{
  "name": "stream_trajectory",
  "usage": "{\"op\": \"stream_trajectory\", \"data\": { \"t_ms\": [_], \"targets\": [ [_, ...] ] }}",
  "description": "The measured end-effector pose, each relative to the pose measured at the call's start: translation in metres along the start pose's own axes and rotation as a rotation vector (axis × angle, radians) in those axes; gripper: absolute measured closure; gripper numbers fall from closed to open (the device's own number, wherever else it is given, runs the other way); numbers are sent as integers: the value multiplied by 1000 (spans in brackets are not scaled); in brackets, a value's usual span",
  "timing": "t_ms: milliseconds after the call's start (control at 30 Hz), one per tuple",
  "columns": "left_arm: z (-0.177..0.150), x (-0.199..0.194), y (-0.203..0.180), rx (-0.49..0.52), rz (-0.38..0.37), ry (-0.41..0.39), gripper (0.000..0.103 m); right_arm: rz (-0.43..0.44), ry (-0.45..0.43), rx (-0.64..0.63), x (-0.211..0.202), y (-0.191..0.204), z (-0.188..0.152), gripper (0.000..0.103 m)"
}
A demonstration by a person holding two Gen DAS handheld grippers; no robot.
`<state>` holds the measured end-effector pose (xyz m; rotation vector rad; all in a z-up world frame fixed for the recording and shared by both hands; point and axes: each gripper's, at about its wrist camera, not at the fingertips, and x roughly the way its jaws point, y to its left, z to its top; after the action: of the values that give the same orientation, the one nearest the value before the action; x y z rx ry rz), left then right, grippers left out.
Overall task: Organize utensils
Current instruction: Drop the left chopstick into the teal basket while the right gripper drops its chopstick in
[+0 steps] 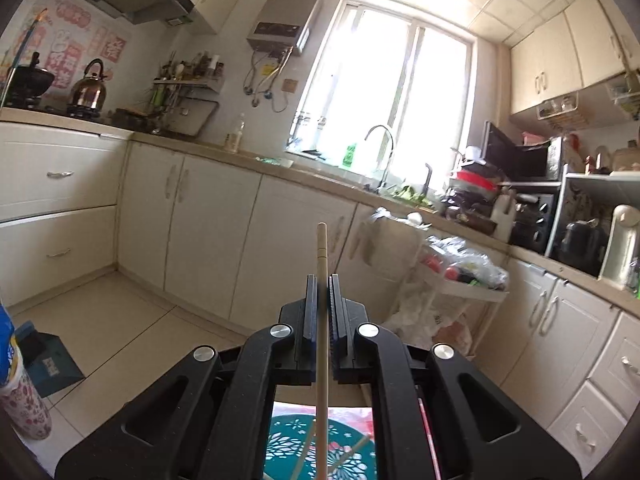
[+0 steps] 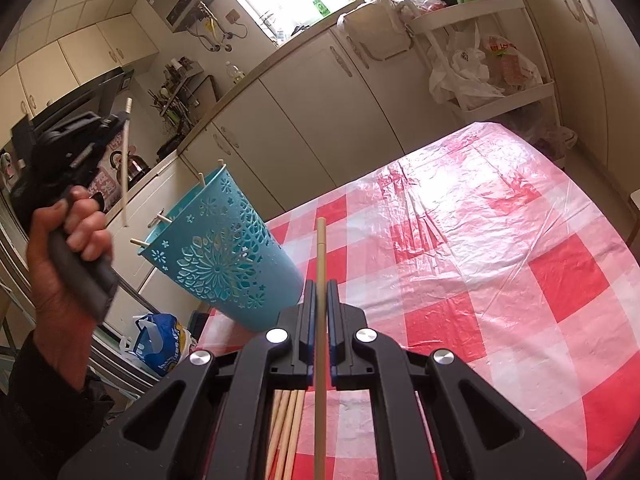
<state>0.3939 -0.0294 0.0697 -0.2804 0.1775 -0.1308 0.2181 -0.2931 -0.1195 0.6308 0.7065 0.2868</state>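
Left gripper (image 1: pixel 321 280): fingers narrow, clamped on a single chopstick (image 1: pixel 322 248). The stick runs straight along the finger axis and its squared end sticks out past the fingertips. Gripper held up above the teal holder (image 1: pixel 288 440), whose patterned rim shows under the gripper body with several stick ends inside. In the right wrist view the same gripper (image 2: pixel 120 124) sits high at the left, gripped by the person's left hand (image 2: pixel 68 240), with the pale stick hanging down beside the holder rim, not touching it.

Right gripper (image 2: pixel 319 286): fingers narrow, clamped on a second chopstick (image 2: pixel 320 240), also lying along the finger axis, tip past the fingertips. A bundle of loose chopsticks (image 2: pixel 286 432) lies under the gripper body on the worktop (image 2: pixel 500 240).

Holder (image 2: pixel 224 256): teal cup with cut-out flower pattern, stands near the left edge of the worktop, ahead and left of the right fingers. Four stick ends poke over its rim.

Worktop: red-and-white check cloth under clear plastic, wrinkled. Its far and right spread is bare cloth. Far edge faces the cabinets (image 2: pixel 320 92); a white trolley (image 2: pixel 480 40) with bags stands beyond the far corner.
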Motion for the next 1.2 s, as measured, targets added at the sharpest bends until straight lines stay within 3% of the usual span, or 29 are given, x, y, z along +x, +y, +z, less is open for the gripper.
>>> {"op": "stream_trajectory", "data": {
  "t_ms": [167, 500, 600, 667, 700, 800, 967, 1200],
  "targets": [
    [-18, 15, 8, 10, 29, 63, 98, 2, -2, -5, 0, 2, 0, 97],
    [-50, -1, 20, 61, 26, 181, 96, 12, -7, -13, -1, 3, 0, 97],
    [-50, -24, 32, 42, 30, 185, 84, 28, -30, -29, -6, 8, 1, 97],
    [-51, -48, 48, 12, 41, 172, 67, 42, -48, -36, -9, 14, 4, 97],
    [-53, -58, 53, 10, 47, 169, 65, 52, -58, -38, -11, 17, 6, 97],
    [-67, -93, 68, 23, 68, 167, 62, 86, -114, -59, -16, 38, 21, 97],
    [-100, -133, 86, 34, 83, 237, 60, 147, -247, -95, -16, 93, 63, 97],
    [-124, -159, 94, 42, 73, 285, 53, 131, -380, -180, 18, 166, 119, 97]
  ]
}}
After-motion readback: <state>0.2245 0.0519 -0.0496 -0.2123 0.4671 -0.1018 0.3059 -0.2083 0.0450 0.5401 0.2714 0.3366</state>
